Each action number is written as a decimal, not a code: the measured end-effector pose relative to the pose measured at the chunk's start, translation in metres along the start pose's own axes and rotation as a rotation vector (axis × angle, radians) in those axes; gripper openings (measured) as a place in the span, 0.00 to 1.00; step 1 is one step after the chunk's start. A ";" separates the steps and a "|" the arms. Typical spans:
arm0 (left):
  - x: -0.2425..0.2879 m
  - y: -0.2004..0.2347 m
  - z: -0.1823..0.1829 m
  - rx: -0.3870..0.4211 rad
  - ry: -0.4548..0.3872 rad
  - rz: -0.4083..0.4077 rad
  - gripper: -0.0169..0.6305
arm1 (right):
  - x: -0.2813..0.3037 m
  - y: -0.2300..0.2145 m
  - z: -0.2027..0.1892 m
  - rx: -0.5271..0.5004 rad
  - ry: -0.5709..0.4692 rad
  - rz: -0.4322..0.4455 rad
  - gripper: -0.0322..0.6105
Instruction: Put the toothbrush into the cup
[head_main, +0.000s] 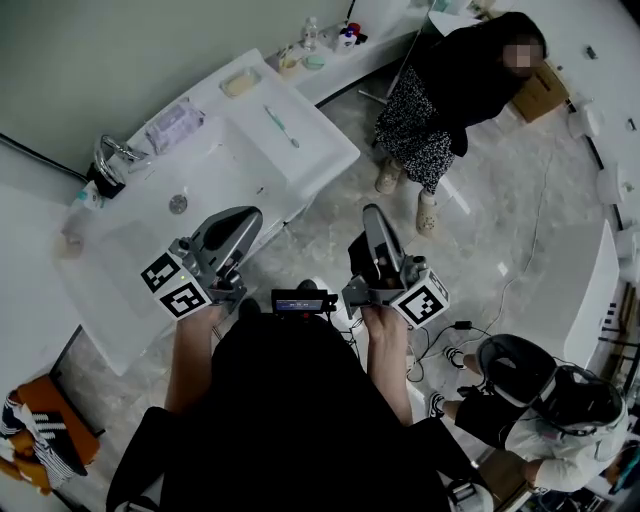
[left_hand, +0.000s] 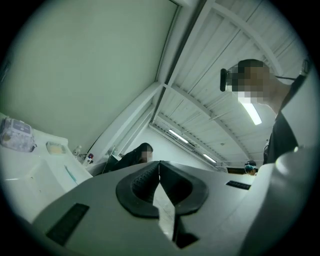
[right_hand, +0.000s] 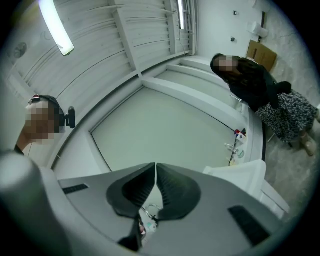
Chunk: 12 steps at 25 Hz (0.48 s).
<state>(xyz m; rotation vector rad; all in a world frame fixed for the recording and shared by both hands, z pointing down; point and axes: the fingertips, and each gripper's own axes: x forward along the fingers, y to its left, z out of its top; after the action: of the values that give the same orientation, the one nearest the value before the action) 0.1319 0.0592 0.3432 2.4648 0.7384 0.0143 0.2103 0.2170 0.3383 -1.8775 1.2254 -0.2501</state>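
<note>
A light-teal toothbrush (head_main: 281, 126) lies flat on the white counter (head_main: 320, 150) to the right of the sink basin (head_main: 190, 190); it also shows in the left gripper view as a thin teal toothbrush (left_hand: 70, 174). A small clear cup (head_main: 72, 240) seems to stand at the counter's left end. My left gripper (head_main: 243, 222) hangs over the counter's front edge, jaws shut and empty. My right gripper (head_main: 372, 214) is over the floor beside it, also shut and empty. In their own views the left gripper (left_hand: 159, 162) and right gripper (right_hand: 155, 164) point slightly upward.
A chrome faucet (head_main: 115, 155), a wrapped packet (head_main: 172, 124) and a soap dish (head_main: 240, 81) sit along the back of the counter, small bottles (head_main: 345, 36) further on. A person in black (head_main: 450, 90) stands beyond the counter; another person (head_main: 540, 410) crouches at right.
</note>
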 end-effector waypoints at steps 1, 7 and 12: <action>0.005 -0.001 -0.002 0.005 0.005 0.007 0.04 | 0.000 -0.004 0.004 0.007 0.001 0.008 0.05; 0.030 -0.009 -0.011 0.034 0.012 0.053 0.04 | -0.005 -0.026 0.026 0.039 0.009 0.045 0.05; 0.044 -0.012 -0.016 0.050 0.018 0.081 0.04 | -0.010 -0.038 0.039 0.058 0.007 0.067 0.05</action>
<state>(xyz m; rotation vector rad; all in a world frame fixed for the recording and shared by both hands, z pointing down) 0.1609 0.0986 0.3443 2.5439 0.6538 0.0483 0.2523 0.2522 0.3455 -1.7845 1.2705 -0.2532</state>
